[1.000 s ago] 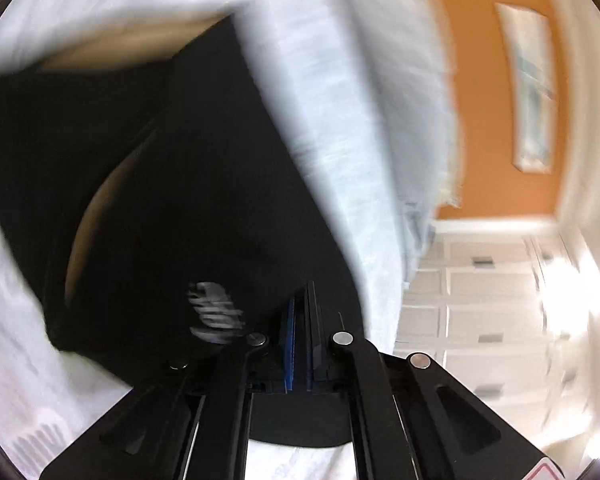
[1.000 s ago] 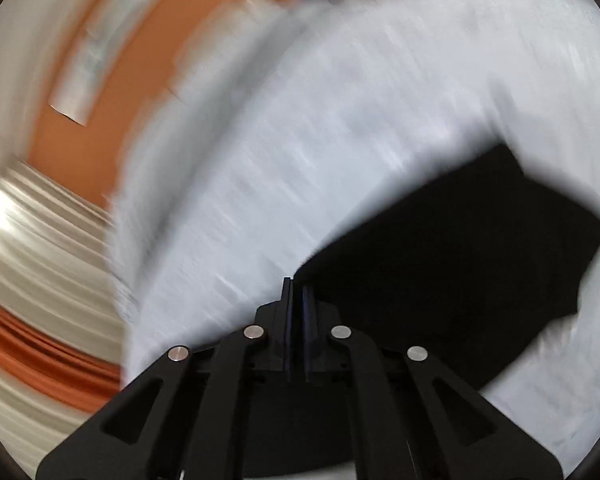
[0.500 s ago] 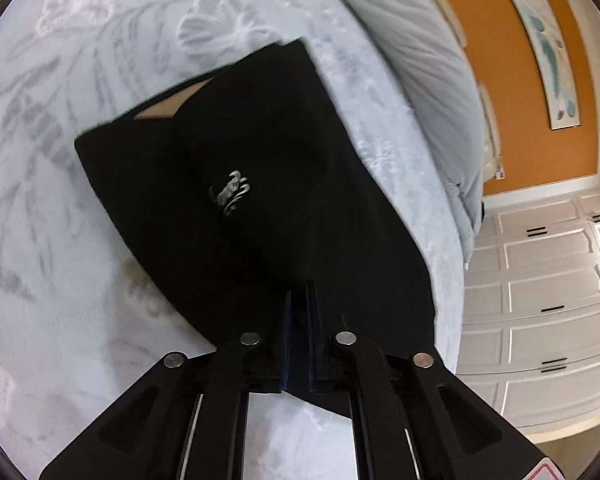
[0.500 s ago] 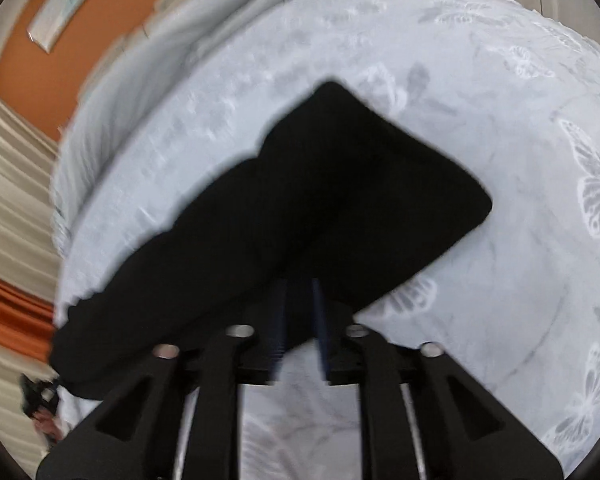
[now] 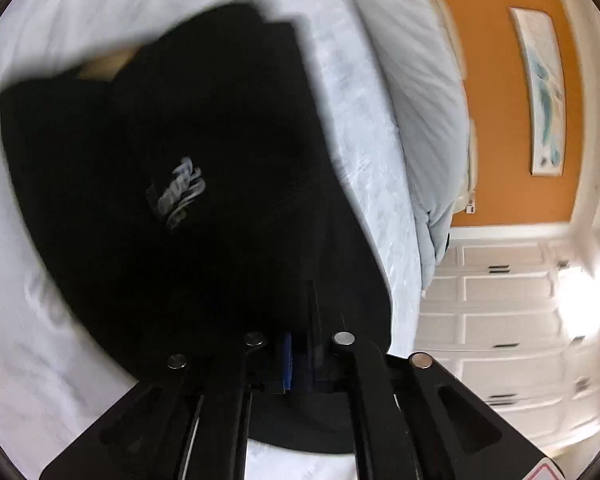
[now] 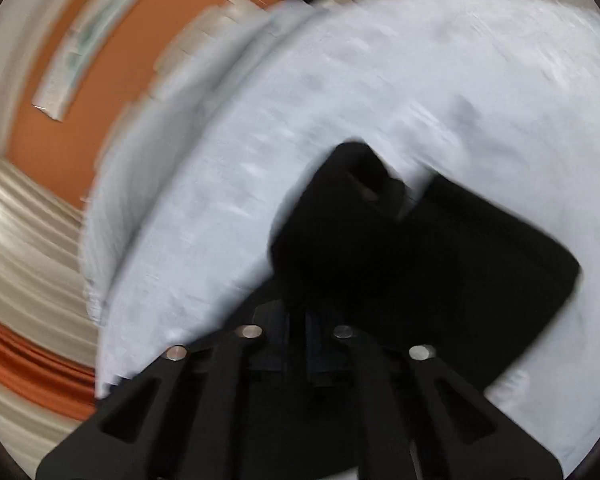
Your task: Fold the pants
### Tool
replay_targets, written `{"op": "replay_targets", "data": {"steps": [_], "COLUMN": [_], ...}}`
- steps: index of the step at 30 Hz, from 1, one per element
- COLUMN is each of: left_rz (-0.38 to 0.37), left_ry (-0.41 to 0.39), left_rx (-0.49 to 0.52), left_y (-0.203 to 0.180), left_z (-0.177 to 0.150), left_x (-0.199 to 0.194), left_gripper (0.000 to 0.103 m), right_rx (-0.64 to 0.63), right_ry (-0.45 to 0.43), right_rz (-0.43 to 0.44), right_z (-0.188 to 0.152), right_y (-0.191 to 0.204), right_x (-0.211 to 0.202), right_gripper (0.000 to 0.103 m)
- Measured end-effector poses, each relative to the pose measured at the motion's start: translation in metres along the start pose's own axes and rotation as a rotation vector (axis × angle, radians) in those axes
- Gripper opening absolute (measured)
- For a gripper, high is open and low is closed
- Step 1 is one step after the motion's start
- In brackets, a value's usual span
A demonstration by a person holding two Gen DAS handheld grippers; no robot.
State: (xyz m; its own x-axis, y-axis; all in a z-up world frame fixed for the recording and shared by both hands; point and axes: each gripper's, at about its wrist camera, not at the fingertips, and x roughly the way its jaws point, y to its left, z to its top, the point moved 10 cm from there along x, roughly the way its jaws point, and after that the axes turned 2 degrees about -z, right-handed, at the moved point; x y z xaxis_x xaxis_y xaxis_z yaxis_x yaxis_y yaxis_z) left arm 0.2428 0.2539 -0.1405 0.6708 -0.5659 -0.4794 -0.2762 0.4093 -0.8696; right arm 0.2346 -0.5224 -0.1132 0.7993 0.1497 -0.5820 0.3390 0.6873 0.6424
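Both grippers, left gripper (image 5: 300, 344) and right gripper (image 6: 298, 332), look pinched closed on the black pants (image 5: 204, 184), which hang partly over the bed (image 5: 364, 168). Judging by the blur, a fast swing could pull cloth loose or skew the fold. On the pants, a white logo (image 5: 178, 192) is unreadable.

Bed (image 5: 364, 152) — pale grey-white patterned cover. Lying on it: black pants (image 5: 204, 184), folded into layers, pale printed mark uppermost; a light grey duvet (image 5: 416, 92) bunched along one edge — blurred.
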Motion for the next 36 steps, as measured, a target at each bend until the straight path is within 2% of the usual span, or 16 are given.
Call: {"op": "replay_targets", "data": {"steps": [3, 6, 8, 11, 15, 17, 19, 20, 22, 24, 26, 27, 28, 29, 34, 36], "left_rz": [-0.137, -0.053, 0.085, 0.172, 0.172, 0.204, 0.205, 0.190, 0.176, 0.162, 0.132, 0.127, 0.122, 0.106, 0.091, 0.173], "left_ry": [-0.068, -0.082, 0.000, 0.134, 0.129, 0.103, 0.072, 0.050, 0.016, -0.002, -0.016, -0.020, -0.023, -0.034, -0.081, -0.063], "left_rx": [0.170, 0.289, 0.217, 0.010, -0.009, 0.030, 0.044, 0.033, 0.019, -0.007, -0.033, -0.038, -0.042, -0.039, 0.043, 0.082], "left_y": [-0.066, -0.069, -0.023, 0.047, 0.046, 0.036, 0.027, 0.021, 0.014, 0.016, 0.015, 0.016, 0.020, 0.017, -0.003, 0.002], "left_z": [-0.001, -0.007, -0.008, -0.019, -0.018, -0.016, -0.014, -0.013, -0.011, -0.007, -0.005, -0.006, -0.006, -0.002, 0.005, 0.001], "left_x": [-0.033, -0.046, -0.029, -0.008, -0.011, -0.012, -0.018, -0.021, -0.022, -0.025, -0.021, -0.021, -0.025, -0.027, -0.034, -0.024], "left_gripper": [0.002, 0.003, 0.003, 0.005, 0.008, 0.026, 0.047, 0.061, 0.070, 0.072, 0.066, 0.043, 0.025, 0.007, 0.006, 0.006], "right_rx": [-0.128, -0.256, -0.179, -0.071, -0.109, -0.090, -0.064, -0.047, -0.023, -0.009, -0.006, -0.004, 0.005, 0.018, -0.251, -0.315], "right_ry": [-0.169, -0.227, -0.120, 0.089, 0.129, 0.124, 0.121, 0.117, 0.092, 0.085, 0.067, 0.064, 0.054, 0.040, -0.277, -0.296], "right_rz": [0.183, 0.103, -0.047, -0.195, -0.208, -0.184, -0.171, -0.161, -0.128, -0.119, -0.080, -0.093, -0.114, -0.099, 0.232, 0.156], "right_z": [0.032, 0.033, 0.016, -0.022, -0.033, -0.034, -0.032, -0.030, -0.026, -0.024, -0.020, -0.017, -0.012, -0.004, 0.058, 0.065], "right_y": [0.080, 0.083, 0.016, -0.067, -0.071, -0.065, -0.061, -0.059, -0.058, -0.055, -0.048, -0.048, -0.048, -0.041, 0.111, 0.111], "right_x": [-0.073, -0.103, -0.078, -0.036, -0.030, -0.033, -0.035, -0.033, -0.033, -0.032, -0.031, -0.030, -0.029, -0.029, -0.125, -0.132], "right_gripper": [0.004, 0.004, 0.004, 0.004, 0.011, 0.015, 0.047, 0.078, 0.081, 0.075, 0.042, 0.014, 0.004, 0.004, 0.004, 0.004]}}
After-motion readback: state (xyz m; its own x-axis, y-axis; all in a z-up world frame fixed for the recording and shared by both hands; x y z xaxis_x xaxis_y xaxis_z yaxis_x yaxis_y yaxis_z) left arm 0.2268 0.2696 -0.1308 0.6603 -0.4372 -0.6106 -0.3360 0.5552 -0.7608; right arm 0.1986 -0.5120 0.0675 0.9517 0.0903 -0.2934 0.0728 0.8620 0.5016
